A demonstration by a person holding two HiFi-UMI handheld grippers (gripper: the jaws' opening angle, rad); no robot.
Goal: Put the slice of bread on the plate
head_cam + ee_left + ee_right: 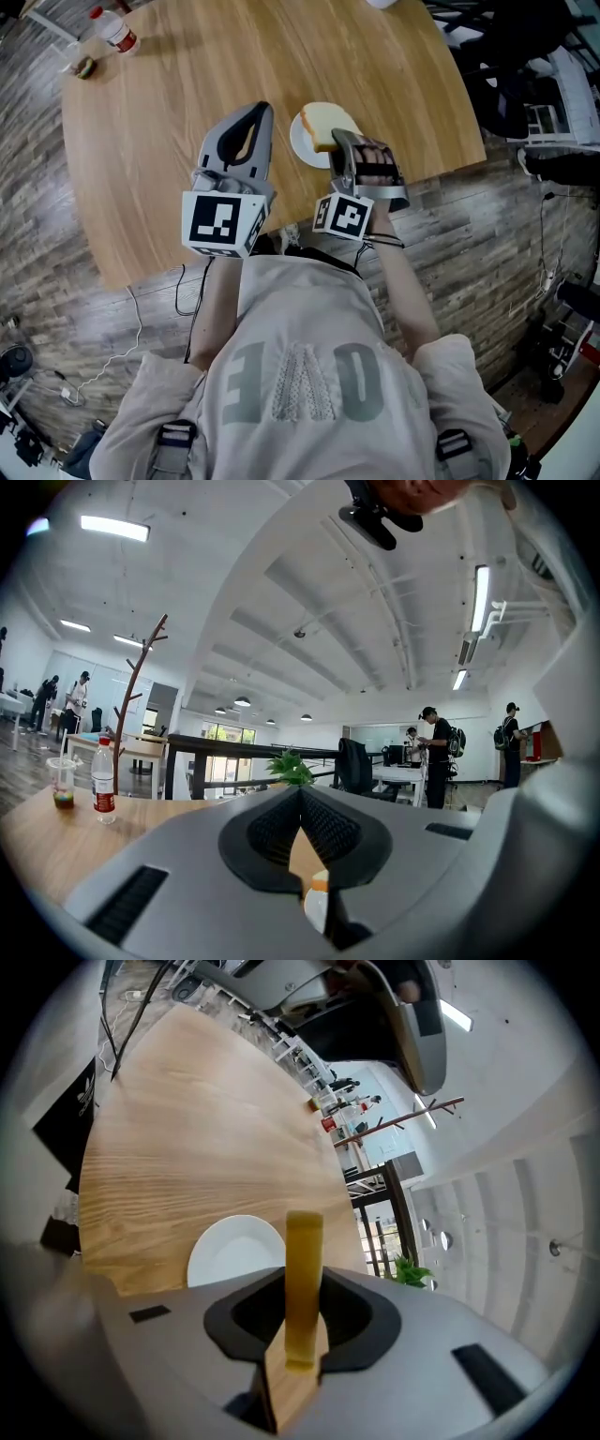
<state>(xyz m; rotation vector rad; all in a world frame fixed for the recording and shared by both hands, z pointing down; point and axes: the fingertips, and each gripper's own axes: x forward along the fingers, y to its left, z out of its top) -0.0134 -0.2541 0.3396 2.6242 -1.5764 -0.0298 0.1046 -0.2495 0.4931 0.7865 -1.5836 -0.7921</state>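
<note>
Right gripper (pixel 340 142) is pinching the bread slice (pixel 304 1251) over the plate (pixel 230 1258).
Its jaws are standing narrowly apart, pressing on the slice's two flat faces and carrying it broad side up above the plate (probably so it can be laid flat); the left gripper (pixel 259 112), jaws together and empty, is hovering over the bench (pixel 159 103) just left of the plate.

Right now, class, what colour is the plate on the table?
White. The plate shows best in the right gripper view.
</note>
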